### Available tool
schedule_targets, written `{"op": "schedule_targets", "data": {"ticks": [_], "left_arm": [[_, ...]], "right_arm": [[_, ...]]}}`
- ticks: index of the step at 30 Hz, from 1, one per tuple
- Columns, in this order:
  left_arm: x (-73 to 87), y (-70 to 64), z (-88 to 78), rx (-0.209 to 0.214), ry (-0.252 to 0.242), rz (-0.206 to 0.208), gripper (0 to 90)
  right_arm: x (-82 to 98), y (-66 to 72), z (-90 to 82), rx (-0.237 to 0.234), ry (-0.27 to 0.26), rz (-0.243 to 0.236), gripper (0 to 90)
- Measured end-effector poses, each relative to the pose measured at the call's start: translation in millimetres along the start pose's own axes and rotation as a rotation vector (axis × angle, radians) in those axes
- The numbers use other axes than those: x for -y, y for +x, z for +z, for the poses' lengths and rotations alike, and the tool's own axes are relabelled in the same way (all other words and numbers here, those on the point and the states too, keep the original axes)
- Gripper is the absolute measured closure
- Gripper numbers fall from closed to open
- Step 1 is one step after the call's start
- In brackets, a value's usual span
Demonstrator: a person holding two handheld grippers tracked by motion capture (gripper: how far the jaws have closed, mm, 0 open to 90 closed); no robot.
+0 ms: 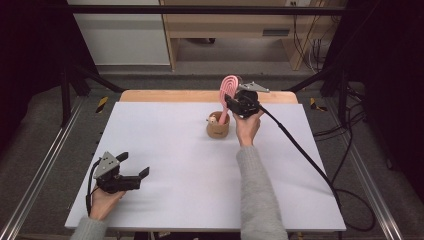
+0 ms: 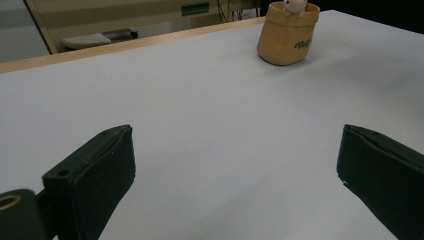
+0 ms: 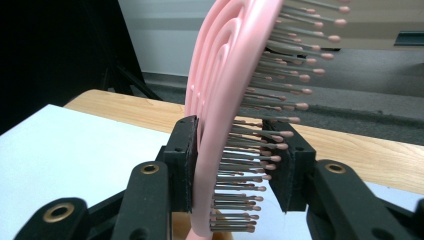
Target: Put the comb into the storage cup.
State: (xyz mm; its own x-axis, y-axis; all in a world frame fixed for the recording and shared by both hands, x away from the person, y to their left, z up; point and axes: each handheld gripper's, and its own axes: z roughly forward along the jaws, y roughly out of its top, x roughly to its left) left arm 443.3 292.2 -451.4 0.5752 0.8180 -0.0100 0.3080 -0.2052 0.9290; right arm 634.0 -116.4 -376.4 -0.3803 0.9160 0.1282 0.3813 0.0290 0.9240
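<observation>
Clamping the pink hairbrush [image 1: 228, 92] upright by its head, the right gripper [image 1: 236, 103] holds it handle-down over the tan pot [image 1: 218, 127] (handle inside); left gripper [image 1: 133, 175] idles wide, well apart.

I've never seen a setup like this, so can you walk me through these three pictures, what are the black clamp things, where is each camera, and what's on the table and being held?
No robot here: a person holds a hand-held two-jaw gripper in each hand. The high view looks down on a white table from above the person. The other two pictures come from cameras riding on the grippers, looking along their black jaws. The left gripper sits low near the table's front left corner, jaws wide open and holding nothing. The right gripper is closed on a pink hairbrush, one jaw on its back, one on its bristles, with the handle pointing down into a small tan pouch on the table. A small pale item sits in that pouch; I cannot tell what it is.
</observation>
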Motion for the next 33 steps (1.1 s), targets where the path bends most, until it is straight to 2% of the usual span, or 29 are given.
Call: {"op": "schedule_targets", "data": {"ticks": [10, 15, 20, 23, 27, 33], "left_arm": [[-0.1, 0.1, 0.0, -0.001, 0.0, 0.0, 2.2], [-0.1, 0.0, 0.0, 0.0, -0.001, -0.001, 2.2], [-0.1, 0.0, 0.1, 0.0, 0.001, 0.0, 2.2], [-0.1, -0.2, 0.1, 0.0, 0.001, 0.0, 2.2], [-0.1, -0.3, 0.2, 0.0, 0.001, 0.0, 2.2], [-0.1, 0.0, 0.1, -0.001, 0.002, 0.0, 2.2]], "right_arm": [[0.1, -4.9, -0.2, 0.011, 0.003, 0.002, 58.5], [0.2, -5.4, 0.0, 0.018, 0.0, -0.005, 55.4], [-0.3, -6.4, -0.2, 0.029, -0.008, -0.029, 43.4], [-0.3, -7.0, 0.0, 0.036, -0.019, -0.046, 32.7], [-0.4, -7.3, 0.1, 0.037, -0.026, -0.064, 23.8], [-0.8, -6.5, -1.2, 0.024, -0.042, -0.075, 15.0]]}}
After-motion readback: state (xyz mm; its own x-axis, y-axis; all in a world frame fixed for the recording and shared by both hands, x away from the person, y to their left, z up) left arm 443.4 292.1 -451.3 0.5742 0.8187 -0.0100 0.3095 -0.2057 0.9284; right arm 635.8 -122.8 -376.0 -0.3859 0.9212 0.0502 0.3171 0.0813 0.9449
